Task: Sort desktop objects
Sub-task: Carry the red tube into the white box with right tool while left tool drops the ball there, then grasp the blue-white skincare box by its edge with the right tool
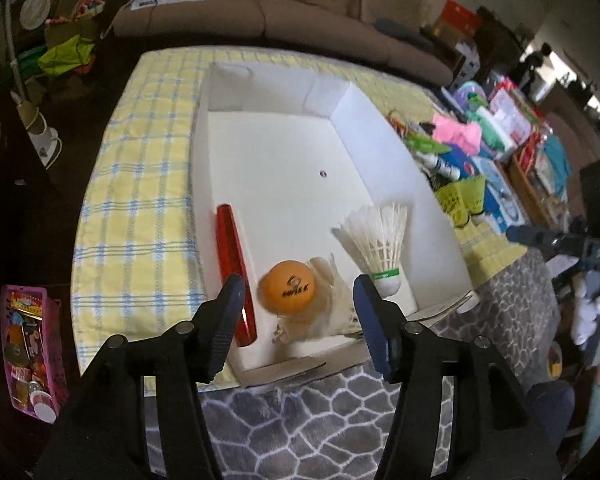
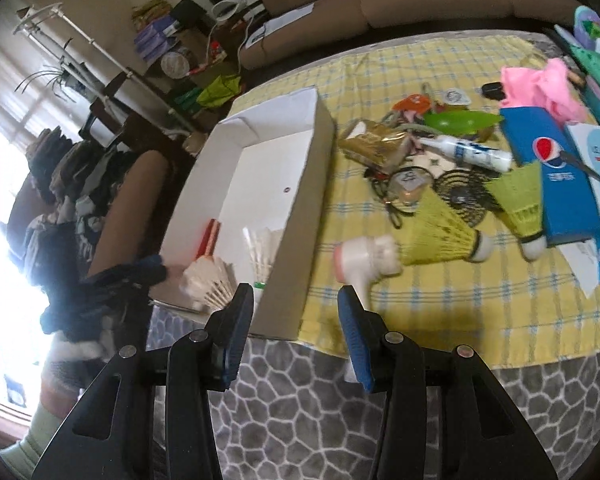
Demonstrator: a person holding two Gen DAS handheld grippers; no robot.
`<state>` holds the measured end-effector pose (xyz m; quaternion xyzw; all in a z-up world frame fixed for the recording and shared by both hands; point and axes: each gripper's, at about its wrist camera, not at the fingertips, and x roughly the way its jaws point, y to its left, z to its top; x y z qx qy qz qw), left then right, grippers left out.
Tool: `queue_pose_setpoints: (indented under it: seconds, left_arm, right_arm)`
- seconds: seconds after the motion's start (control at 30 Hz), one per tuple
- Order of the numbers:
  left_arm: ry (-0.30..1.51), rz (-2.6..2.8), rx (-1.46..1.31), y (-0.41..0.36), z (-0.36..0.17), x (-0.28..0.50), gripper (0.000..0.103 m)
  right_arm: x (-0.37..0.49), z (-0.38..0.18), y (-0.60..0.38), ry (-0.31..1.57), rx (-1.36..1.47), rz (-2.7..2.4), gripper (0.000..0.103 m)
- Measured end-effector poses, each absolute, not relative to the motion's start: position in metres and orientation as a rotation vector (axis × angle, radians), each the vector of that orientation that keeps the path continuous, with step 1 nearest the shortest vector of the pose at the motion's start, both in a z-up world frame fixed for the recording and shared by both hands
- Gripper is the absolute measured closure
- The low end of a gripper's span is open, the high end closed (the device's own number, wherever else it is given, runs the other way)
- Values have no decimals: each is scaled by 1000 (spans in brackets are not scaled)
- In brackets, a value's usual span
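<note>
Orange table-tennis ball (image 1: 287, 287), lower centre of the left wrist view, appears blurred between the spread fingers of the left gripper (image 1: 298, 300), touched by neither pad; whether it rests on the floor of the white cardboard box (image 1: 380, 136) or is in the air above it cannot be told. Beside it, a blurred white feather shuttlecock (image 1: 332, 300) lies on its side; a second white shuttlecock (image 1: 380, 248) stands cork-down at lower right; a red tube (image 1: 234, 268) lies along the box's left wall.

In the right wrist view, the right gripper (image 2: 296, 304), jaws wide and empty, hovers at the lower centre over the box's near corner and the yellow checked cloth (image 2: 440, 312). Unsorted items lie right of the box: a pink-and-white facial brush (image 2: 366, 260), two yellow-green shuttlecocks (image 2: 440, 236) (image 2: 520, 200), a white tube (image 2: 472, 152).

Likely hazards: the light ball may bounce or roll, tipping the standing shuttlecock, or clear the low near edge. The right gripper's approach to the brush may nudge the adjacent yellow-green shuttlecock, since they touch.
</note>
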<state>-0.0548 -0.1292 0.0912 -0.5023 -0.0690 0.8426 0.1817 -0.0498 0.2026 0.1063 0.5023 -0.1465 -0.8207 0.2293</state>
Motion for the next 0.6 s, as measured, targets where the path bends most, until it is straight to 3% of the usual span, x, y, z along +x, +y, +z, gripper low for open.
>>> queue_pose_setpoints:
  seconds: [0.1, 0.3, 0.6]
  left_arm:
    - [-212, 2399, -1379, -132, 104, -49, 44]
    - [-181, 2398, -1266, -105, 129, -33, 13]
    - [-111, 2299, -1176, -23, 135, -18, 8]
  right_arm:
    - [-42, 112, 209, -346, 1358, -2330, 57]
    - [-23, 120, 248, -328, 1298, -2503, 46]
    - [9, 109, 349, -439, 1307, -2751, 40]
